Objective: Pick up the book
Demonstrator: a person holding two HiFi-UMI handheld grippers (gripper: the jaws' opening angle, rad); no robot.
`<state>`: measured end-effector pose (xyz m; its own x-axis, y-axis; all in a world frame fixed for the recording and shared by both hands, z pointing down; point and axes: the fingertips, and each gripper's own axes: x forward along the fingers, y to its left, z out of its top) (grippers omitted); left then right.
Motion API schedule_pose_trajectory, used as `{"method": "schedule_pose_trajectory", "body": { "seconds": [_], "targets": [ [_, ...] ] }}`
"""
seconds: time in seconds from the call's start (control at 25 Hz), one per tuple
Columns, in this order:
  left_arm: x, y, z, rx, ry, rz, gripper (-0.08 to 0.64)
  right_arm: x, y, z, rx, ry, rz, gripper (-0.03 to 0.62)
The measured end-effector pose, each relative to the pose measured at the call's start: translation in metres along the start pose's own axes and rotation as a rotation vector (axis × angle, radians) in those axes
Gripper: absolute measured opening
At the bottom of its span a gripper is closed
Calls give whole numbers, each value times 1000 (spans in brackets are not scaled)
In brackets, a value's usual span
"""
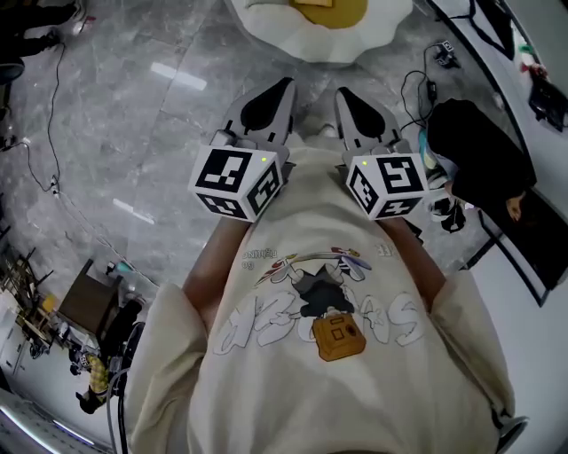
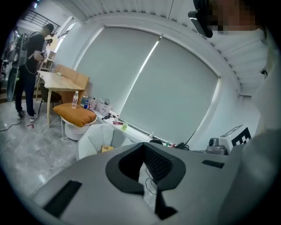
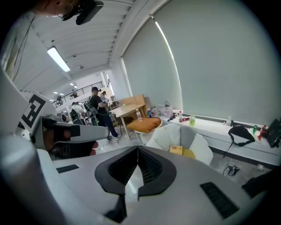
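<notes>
The book (image 3: 176,150) is a small yellow-orange one lying on the yellow cushion (image 1: 351,13) of a white round chair (image 1: 311,40) ahead of me. It also shows at the top edge of the head view (image 1: 312,3) and small in the left gripper view (image 2: 106,148). My left gripper (image 1: 282,85) and right gripper (image 1: 342,92) are held side by side in front of my chest, well short of the chair. Both are shut with nothing between the pads, as seen in the left gripper view (image 2: 143,145) and the right gripper view (image 3: 137,148).
A second chair with an orange cushion (image 2: 74,115) stands by a wooden table (image 2: 57,81), where a person (image 2: 28,66) stands. A window ledge (image 3: 210,125) carries bottles and a black bag (image 3: 239,130). Cables (image 1: 417,84) and a black bag (image 1: 479,151) lie at my right.
</notes>
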<state>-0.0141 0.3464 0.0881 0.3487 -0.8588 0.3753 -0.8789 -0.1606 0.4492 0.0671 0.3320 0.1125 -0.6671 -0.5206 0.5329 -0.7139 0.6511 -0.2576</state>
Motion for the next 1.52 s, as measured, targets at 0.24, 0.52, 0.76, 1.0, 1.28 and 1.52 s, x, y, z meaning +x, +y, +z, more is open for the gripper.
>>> {"method": "schedule_pose_trajectory", "body": {
  "seconds": [0.24, 0.52, 0.76, 1.0, 1.28, 1.52],
  "targets": [
    [1, 38, 12, -28, 10, -28, 6, 16, -5, 7, 44, -6, -125, 24],
    [15, 53, 15, -29, 59, -61, 6, 30, -15, 17, 95, -17, -178, 25],
    [47, 44, 29, 8, 55, -53, 6, 42, -43, 35, 107, -51, -153, 25],
    [69, 38, 44, 48, 57, -35, 6, 55, -58, 60, 87, -77, -100, 25],
    [88, 40, 58, 79, 76, -40, 6, 69, -70, 77, 113, -91, -89, 25],
    [96, 34, 60, 94, 79, -61, 6, 64, -75, 77, 108, -106, -96, 25]
  ]
}}
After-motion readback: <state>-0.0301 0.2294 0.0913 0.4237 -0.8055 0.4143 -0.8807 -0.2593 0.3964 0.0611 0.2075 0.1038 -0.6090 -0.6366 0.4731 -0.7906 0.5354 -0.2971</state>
